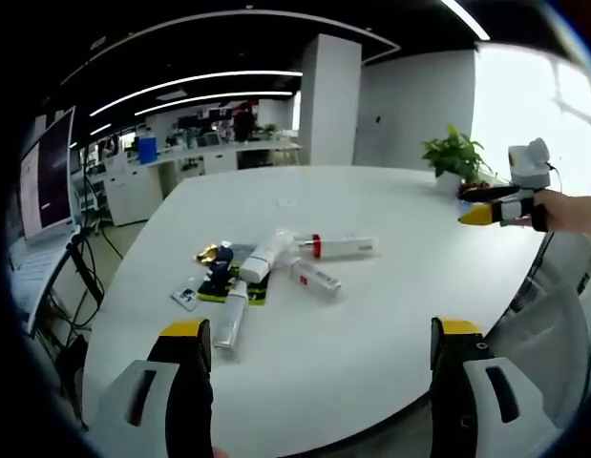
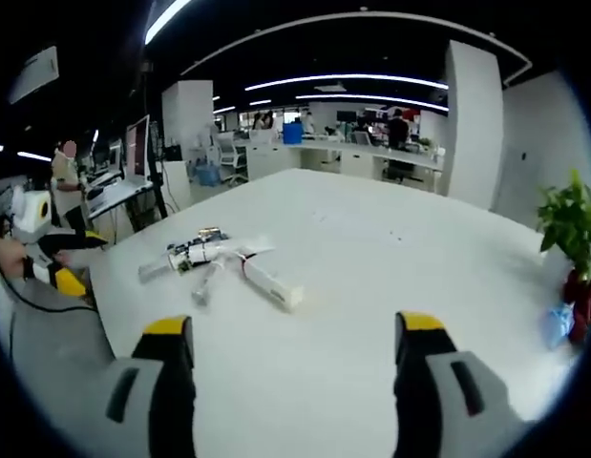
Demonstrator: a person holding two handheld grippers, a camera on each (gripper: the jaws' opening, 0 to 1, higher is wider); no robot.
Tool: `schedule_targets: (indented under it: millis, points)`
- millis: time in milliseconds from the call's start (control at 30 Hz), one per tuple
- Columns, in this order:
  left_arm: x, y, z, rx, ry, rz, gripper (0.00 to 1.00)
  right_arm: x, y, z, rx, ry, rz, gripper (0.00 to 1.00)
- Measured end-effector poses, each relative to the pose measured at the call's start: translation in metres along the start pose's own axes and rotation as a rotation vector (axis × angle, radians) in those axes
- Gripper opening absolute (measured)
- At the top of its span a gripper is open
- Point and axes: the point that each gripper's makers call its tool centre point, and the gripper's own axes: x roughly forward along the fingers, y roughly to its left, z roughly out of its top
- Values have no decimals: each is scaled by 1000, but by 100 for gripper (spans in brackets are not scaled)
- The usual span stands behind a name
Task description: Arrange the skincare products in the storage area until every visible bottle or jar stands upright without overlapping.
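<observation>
Before me spreads the white worktop point(image 1: 390, 286); a potted plant point(image 1: 454, 156) stands at its far edge, and a monitor point(image 1: 49, 176) stands off to my left.

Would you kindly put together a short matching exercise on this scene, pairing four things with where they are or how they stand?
Things
1. red-capped tube
2. potted plant
3. left gripper
4. monitor

Places or states
A. stands upright near the white table's far right edge in the left gripper view
B. lies flat at the right of the pile of products
C. off the table, at the left of the left gripper view
D. jaws wide apart, holding nothing

Pairs: 1-B, 2-A, 3-D, 4-C
</observation>
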Motion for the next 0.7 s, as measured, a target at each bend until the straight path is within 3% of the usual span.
schedule_targets:
  millis: [267, 700]
  points:
    - [0, 2, -1, -6, 5, 6, 93, 26, 0, 11, -36, 5, 54, 86]
    - [1, 5, 0, -20, 3, 25, 93, 60, 7, 11, -106, 51, 137, 86]
